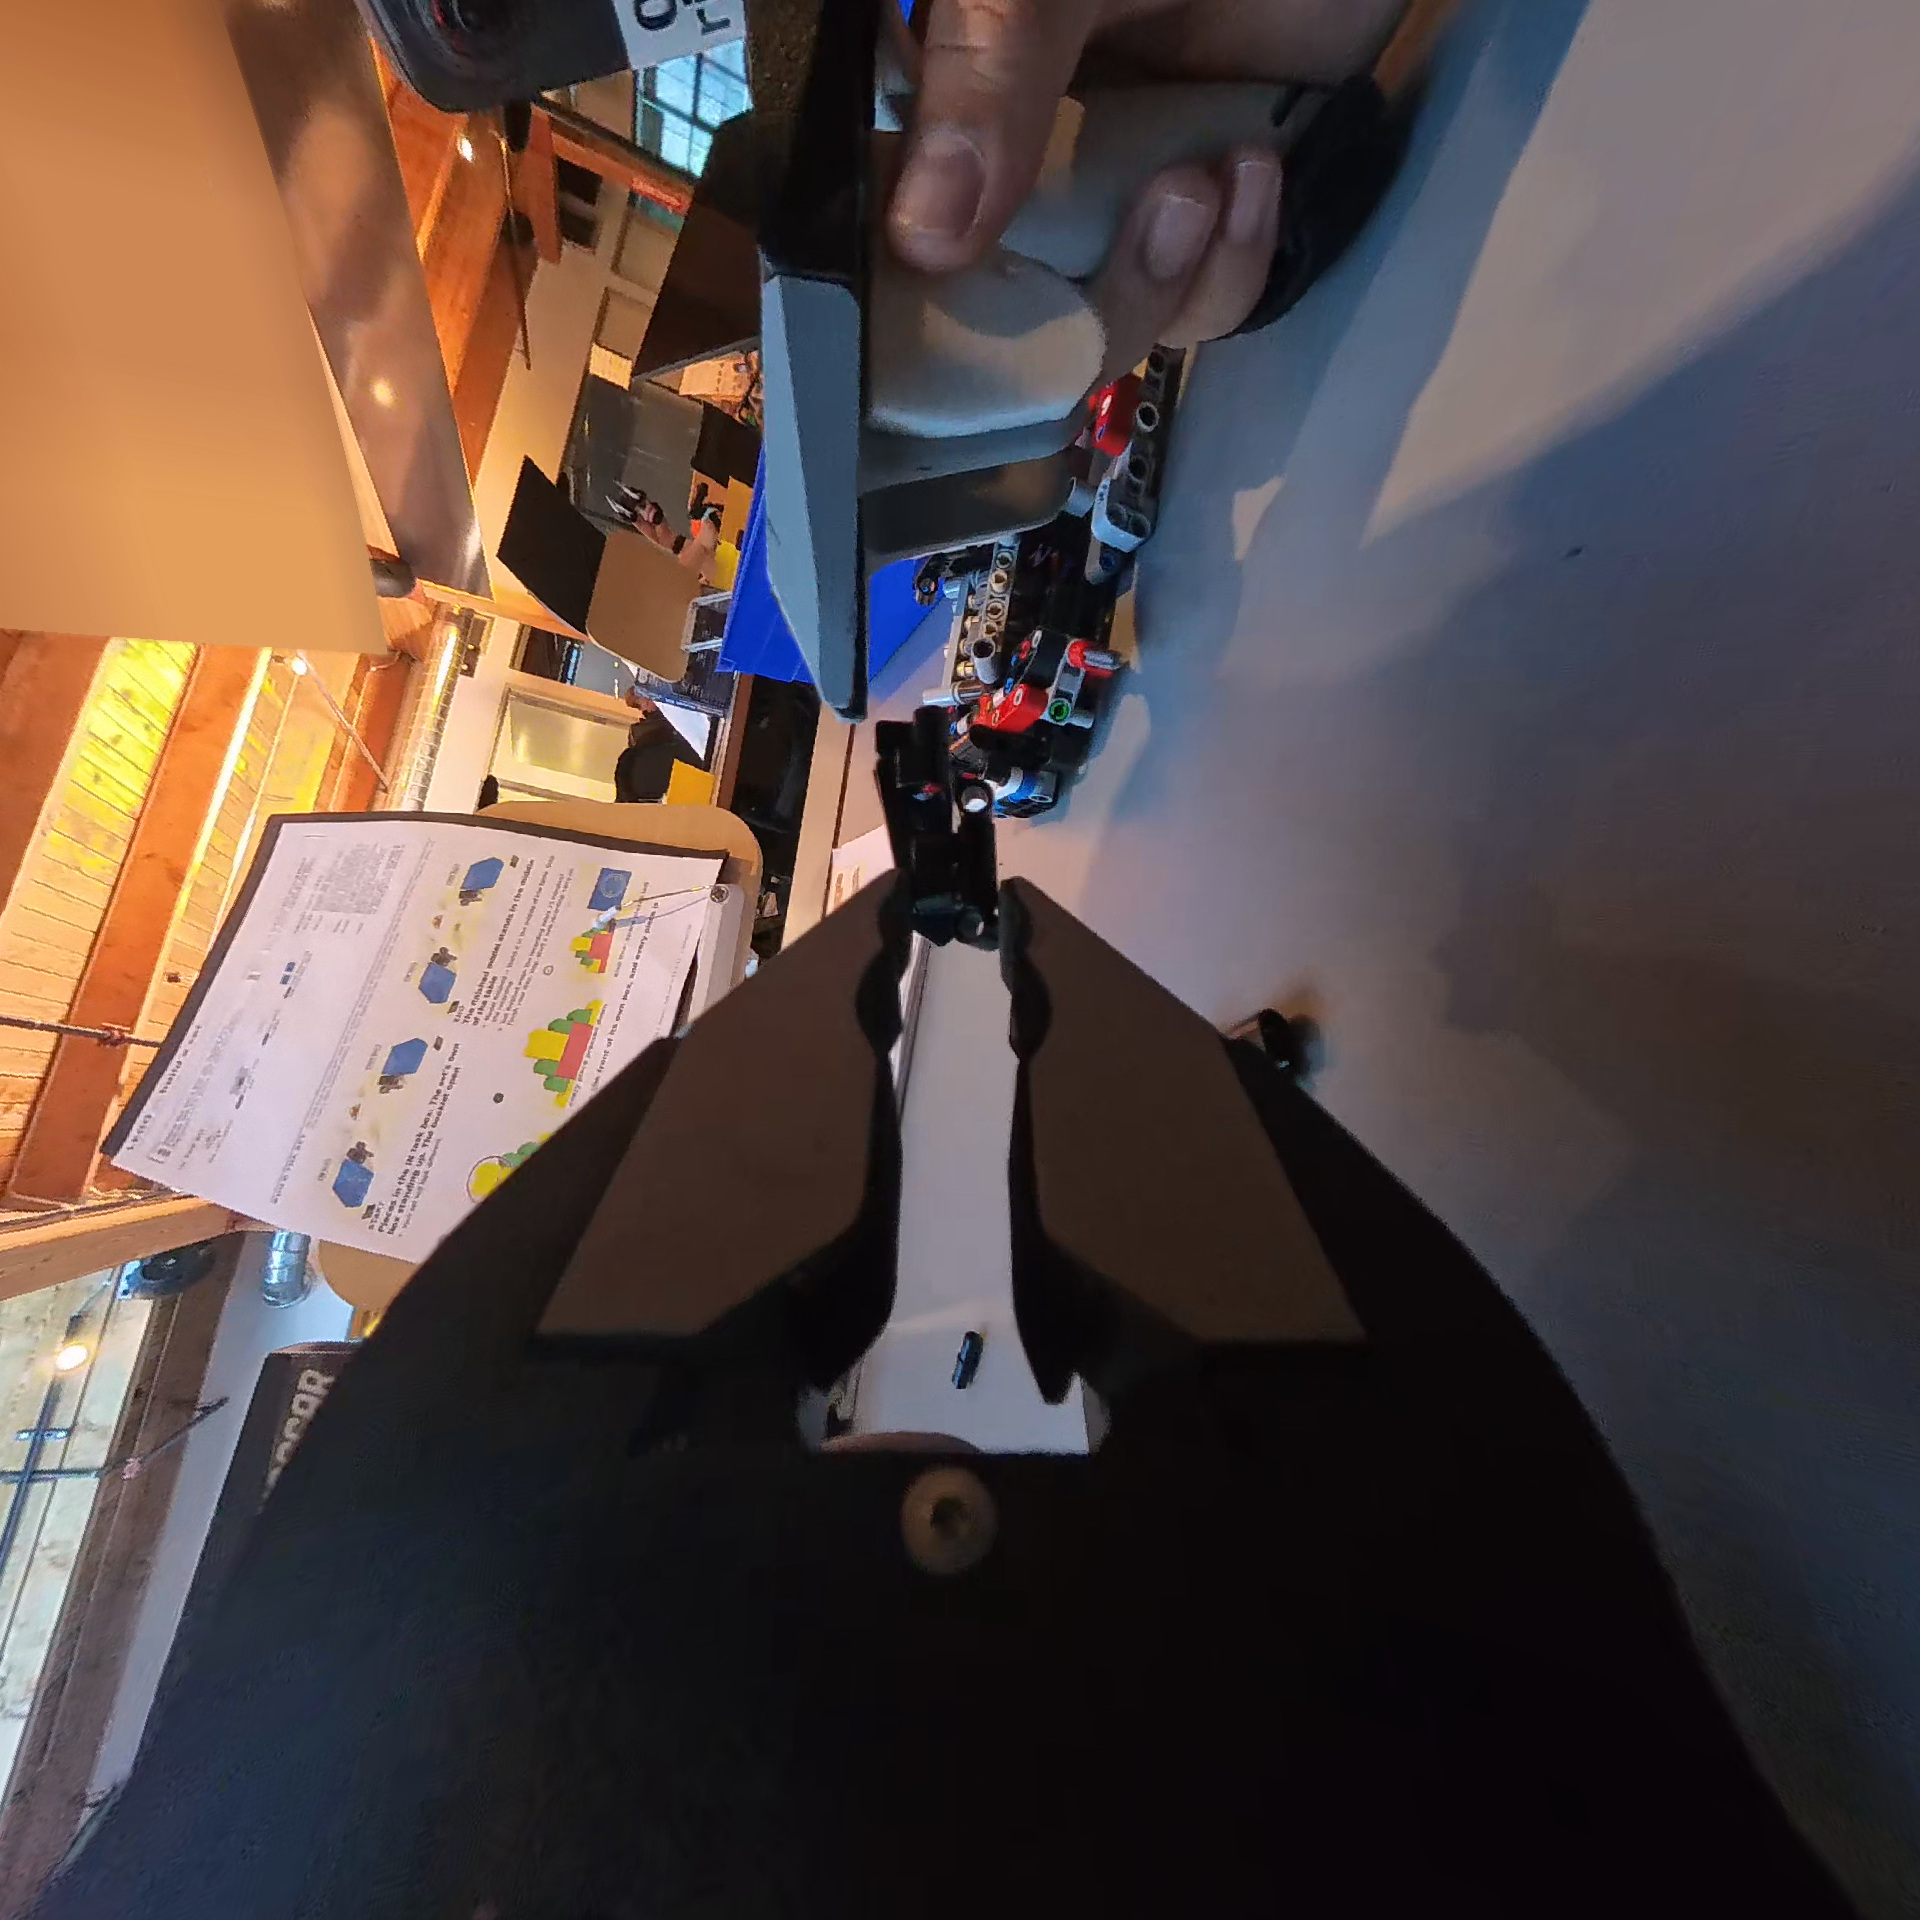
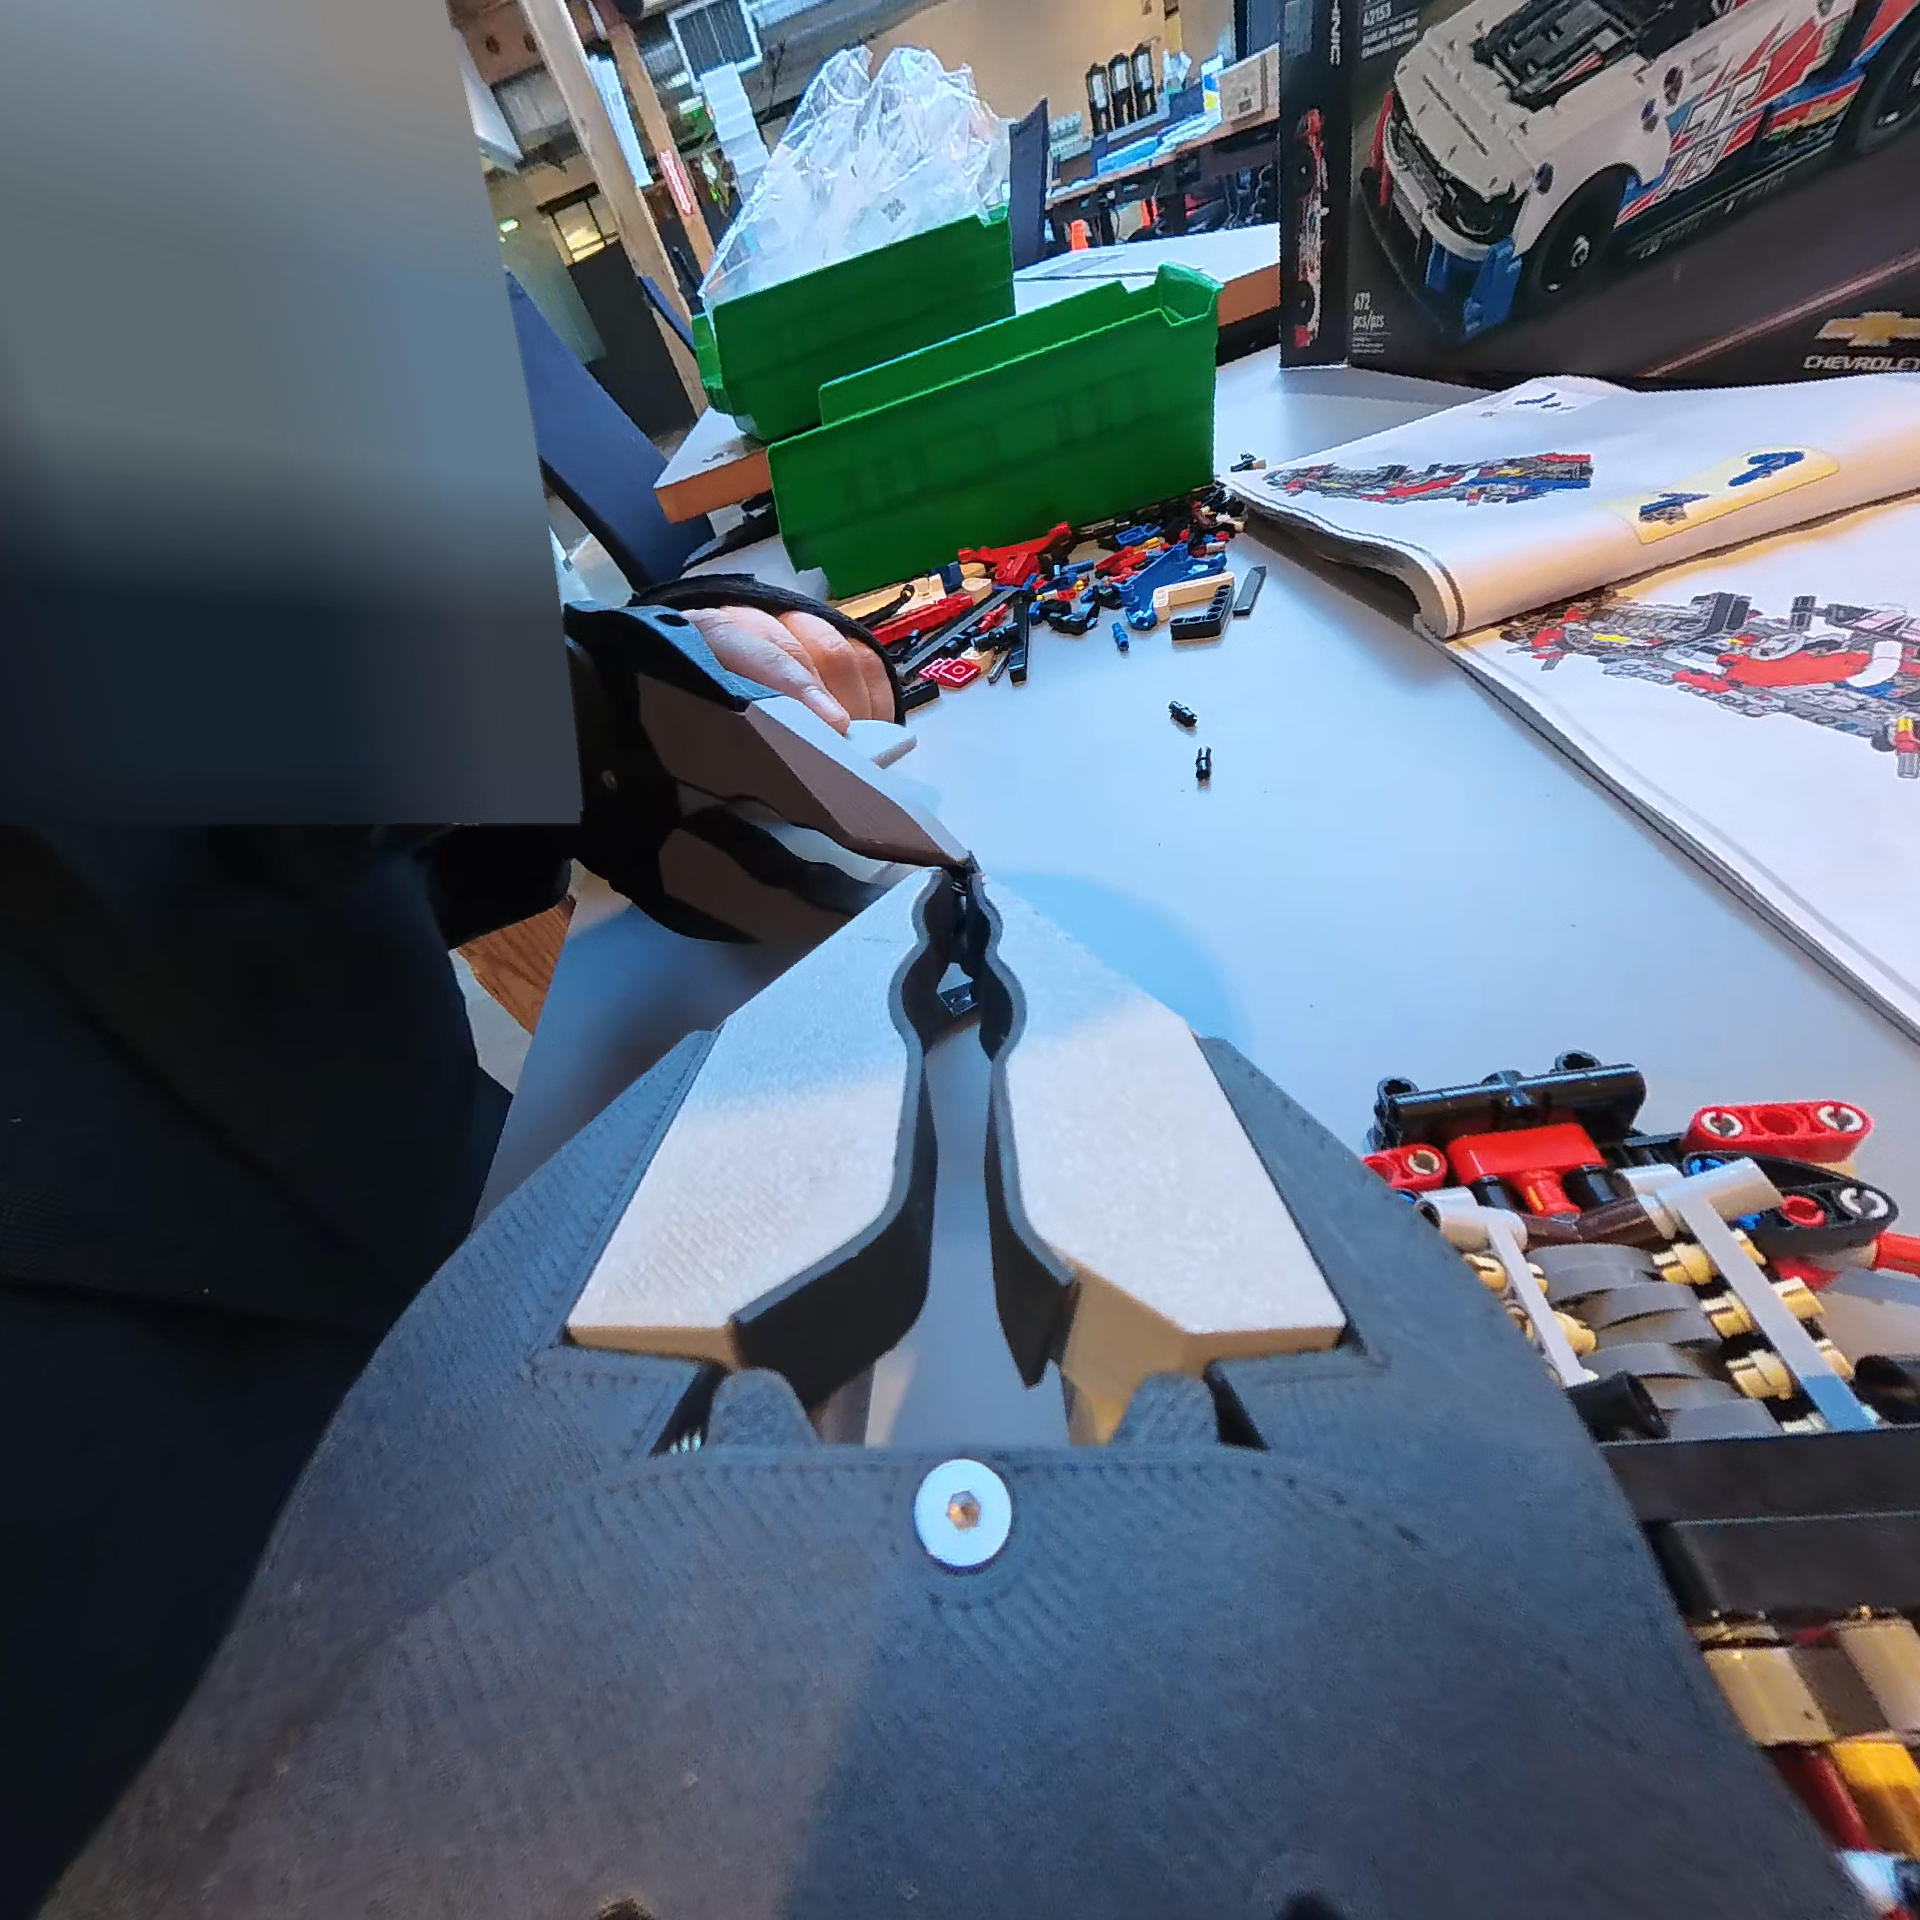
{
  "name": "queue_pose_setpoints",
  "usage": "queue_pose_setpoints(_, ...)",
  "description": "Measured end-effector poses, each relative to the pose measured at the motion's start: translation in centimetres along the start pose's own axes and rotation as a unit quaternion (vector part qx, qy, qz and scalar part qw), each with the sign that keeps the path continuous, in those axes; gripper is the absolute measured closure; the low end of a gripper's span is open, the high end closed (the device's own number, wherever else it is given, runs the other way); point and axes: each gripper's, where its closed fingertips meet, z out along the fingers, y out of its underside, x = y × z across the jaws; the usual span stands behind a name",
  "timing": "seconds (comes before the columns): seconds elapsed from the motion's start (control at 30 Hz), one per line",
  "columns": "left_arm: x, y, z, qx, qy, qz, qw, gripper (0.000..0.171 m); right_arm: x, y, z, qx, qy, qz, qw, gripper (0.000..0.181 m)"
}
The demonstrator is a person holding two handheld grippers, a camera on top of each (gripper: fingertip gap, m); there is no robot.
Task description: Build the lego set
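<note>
Claws (image 1: 948, 914) (image 2: 961, 935) both pinch one black piece (image 1: 940, 831) (chassis (image 2: 1662, 1247) beside).

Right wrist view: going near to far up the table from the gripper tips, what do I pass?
right gripper shut on a small black piece → two loose black pins → pile of loose parts → front green bin → rear green bin holding a clear plastic bag.
</note>
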Motion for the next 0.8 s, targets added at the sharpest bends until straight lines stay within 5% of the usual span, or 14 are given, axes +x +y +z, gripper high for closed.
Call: queue_pose_setpoints(0.8,-0.13,0.08,-0.14,0.007,0.008,-0.027,1.0,0.16,0.07,0.03,0.11,-0.001,-0.002,0.004,1.0,0.181)
